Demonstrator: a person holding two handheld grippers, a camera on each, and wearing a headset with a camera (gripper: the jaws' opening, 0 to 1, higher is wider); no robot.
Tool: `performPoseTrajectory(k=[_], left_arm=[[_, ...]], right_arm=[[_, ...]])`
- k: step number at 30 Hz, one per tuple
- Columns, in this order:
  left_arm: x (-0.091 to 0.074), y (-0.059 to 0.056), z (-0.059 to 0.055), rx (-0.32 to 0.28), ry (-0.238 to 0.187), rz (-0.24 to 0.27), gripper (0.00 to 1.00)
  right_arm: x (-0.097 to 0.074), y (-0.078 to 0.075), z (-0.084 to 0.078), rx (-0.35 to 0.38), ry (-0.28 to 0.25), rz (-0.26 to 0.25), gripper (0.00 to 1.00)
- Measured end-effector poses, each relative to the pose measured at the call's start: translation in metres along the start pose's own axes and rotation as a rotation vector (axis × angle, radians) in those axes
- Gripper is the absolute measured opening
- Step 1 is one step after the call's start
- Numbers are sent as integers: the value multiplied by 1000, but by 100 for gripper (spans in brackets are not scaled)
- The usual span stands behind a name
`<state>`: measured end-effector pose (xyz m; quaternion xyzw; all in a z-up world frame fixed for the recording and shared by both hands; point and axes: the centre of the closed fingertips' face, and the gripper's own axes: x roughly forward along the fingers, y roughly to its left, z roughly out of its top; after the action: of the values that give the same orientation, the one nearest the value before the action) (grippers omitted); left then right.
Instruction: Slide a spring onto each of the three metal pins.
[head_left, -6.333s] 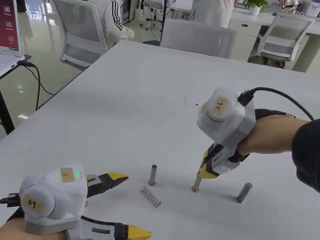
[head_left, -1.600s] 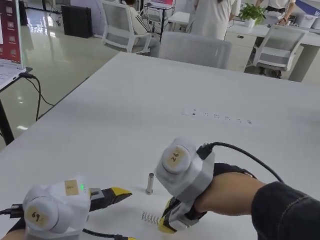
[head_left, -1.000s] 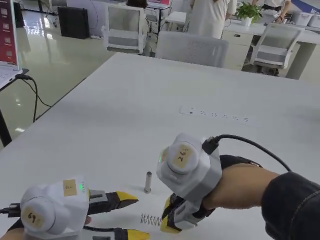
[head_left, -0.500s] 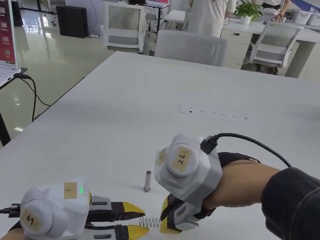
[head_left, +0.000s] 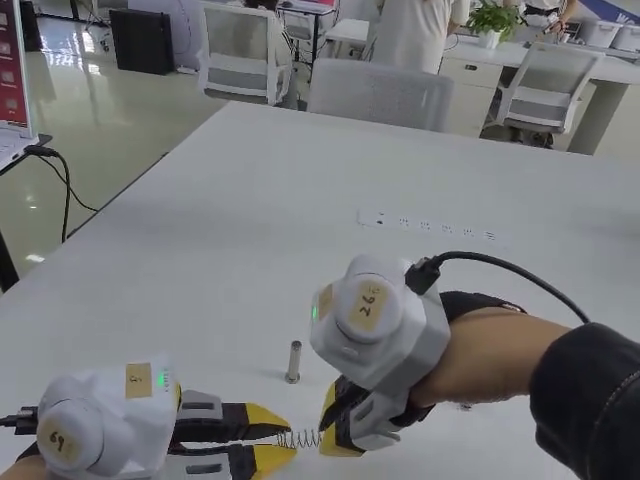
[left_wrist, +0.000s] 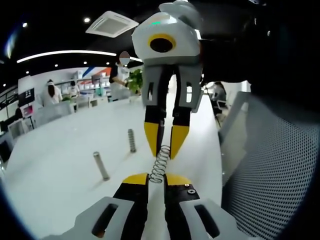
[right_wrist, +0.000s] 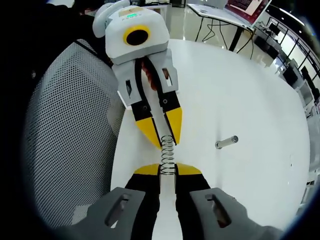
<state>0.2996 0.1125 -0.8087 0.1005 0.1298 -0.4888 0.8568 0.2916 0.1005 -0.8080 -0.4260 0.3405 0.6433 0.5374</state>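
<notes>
Left claw (head_left: 272, 437) and right claw (head_left: 330, 428): white housings, black jaws, yellow tips. Green LED (head_left: 162, 378) on each, tan stickers (head_left: 366, 303) with handwritten numbers. Spring (left_wrist: 160, 162) silver, pin (head_left: 293, 361) dull grey. Worktop (head_left: 300, 180) plain white. Cable (head_left: 500, 262) black, sleeve (head_left: 595, 390) dark. Chair (right_wrist: 65, 130) at 9 o'clock in right gripper view: grey dotted mesh.

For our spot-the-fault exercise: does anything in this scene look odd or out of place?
One oddity: the spring is pinched at both ends at once, by the left gripper and the right gripper, while a bare pin stands beside it.
</notes>
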Motion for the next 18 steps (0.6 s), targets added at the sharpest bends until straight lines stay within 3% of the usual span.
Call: performPoseTrajectory(k=[18], left_arm=[[2, -3, 0, 8, 9, -6, 2]], right_arm=[[-15, 1, 36, -11, -84, -8, 8]])
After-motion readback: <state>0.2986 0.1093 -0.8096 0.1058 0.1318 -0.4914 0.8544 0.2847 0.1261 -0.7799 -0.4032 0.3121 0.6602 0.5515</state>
